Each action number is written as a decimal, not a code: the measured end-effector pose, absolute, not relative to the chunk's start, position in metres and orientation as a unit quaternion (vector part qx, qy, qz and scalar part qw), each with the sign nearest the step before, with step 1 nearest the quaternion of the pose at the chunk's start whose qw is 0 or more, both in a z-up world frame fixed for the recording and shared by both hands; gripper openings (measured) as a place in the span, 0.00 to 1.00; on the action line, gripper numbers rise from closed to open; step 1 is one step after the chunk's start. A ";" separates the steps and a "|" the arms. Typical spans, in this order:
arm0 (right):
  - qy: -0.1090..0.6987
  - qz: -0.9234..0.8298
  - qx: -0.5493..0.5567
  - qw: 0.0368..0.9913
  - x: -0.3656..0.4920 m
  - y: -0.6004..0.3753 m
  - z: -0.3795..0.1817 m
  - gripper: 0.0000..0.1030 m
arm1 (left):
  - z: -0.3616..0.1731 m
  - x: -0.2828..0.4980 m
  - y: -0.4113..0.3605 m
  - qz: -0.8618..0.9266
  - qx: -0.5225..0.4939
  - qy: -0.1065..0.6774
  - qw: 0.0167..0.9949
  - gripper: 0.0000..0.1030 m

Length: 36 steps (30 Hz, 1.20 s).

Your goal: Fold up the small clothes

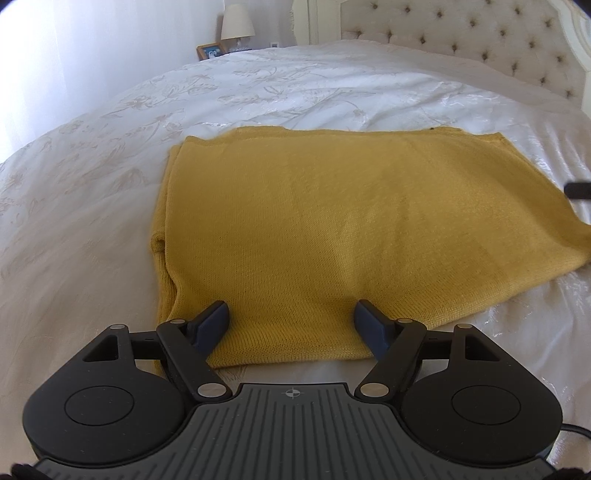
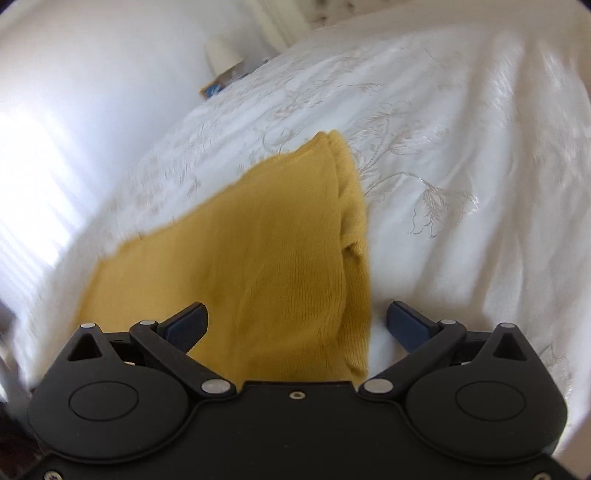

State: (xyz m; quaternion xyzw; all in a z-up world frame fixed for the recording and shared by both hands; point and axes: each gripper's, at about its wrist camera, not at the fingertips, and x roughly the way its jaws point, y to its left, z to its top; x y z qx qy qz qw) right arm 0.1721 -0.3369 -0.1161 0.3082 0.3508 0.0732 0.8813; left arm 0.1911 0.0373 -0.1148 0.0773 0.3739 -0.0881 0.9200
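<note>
Left wrist view shows my left gripper (image 1: 291,321) with its fingers spread wide and holding nothing, low over the near edge of the yellow sweater (image 1: 332,221). The sweater lies flat on the white bedspread (image 1: 110,155), already folded into a neat block with layers showing at its left side. My right gripper (image 2: 297,325) is spread wide too and grips nothing; it sits over the sweater's end, with one finger above the knit and the other above the bedspread. I think one fold is done and I am between folds. Next I would need to close both sets of fingers on an edge, catch all the layers, and lift them over together so the block halves again. Only the left view shows the whole sweater, the padded headboard (image 1: 480,48), the lamp (image 1: 237,23) and the picture frame (image 1: 211,50). The right view is blurry, but it shows the thick stacked side edge up close.
</note>
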 end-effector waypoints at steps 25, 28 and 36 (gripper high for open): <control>0.363 0.134 0.410 0.826 0.241 -0.364 -0.141 0.35 | -0.079 0.212 0.043 -0.092 0.016 0.429 0.899 0.70; 0.372 0.130 0.407 0.824 0.240 -0.364 -0.137 0.35 | -0.056 0.222 0.037 -0.096 -0.029 0.407 0.908 0.69; 0.389 0.127 0.385 0.827 0.243 -0.357 -0.132 0.36 | -0.041 0.287 -0.029 -0.097 -0.004 0.391 0.915 0.70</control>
